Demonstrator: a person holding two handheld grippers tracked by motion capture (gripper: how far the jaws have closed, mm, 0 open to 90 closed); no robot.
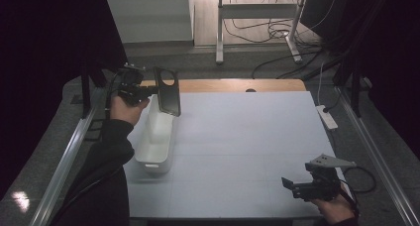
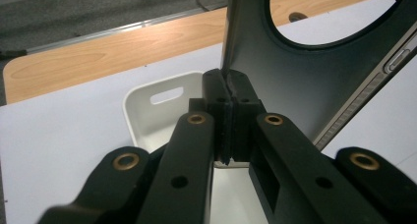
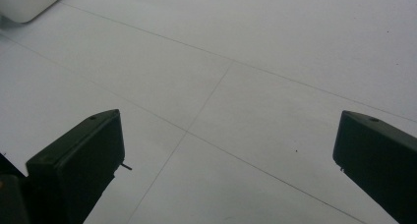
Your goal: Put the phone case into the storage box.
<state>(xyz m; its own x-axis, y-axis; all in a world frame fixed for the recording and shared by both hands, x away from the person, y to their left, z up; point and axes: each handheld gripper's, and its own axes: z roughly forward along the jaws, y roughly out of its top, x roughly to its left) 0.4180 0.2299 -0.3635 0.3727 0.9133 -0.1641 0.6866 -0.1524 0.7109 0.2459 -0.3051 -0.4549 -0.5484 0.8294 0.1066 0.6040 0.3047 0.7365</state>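
Observation:
A dark phone case (image 1: 167,91) with a round camera hole hangs upright above the far end of a white bin (image 1: 157,133). My left gripper (image 1: 148,91) is shut on the case's edge. In the left gripper view the jaws press together on the case (image 2: 305,71), and the bin (image 2: 147,116) with its handle slot lies below. My right gripper (image 1: 292,185) rests low at the near right of the table, open, nothing between its jaws. In the right gripper view its two jaws stand wide apart over the bare white surface, gripper midpoint (image 3: 228,150).
The white table top (image 1: 247,141) has a wooden strip (image 1: 237,85) along its far edge. A white power strip (image 1: 327,117) lies off the right side. Metal rails run along both sides. A corner of the bin (image 3: 29,3) shows at the upper left.

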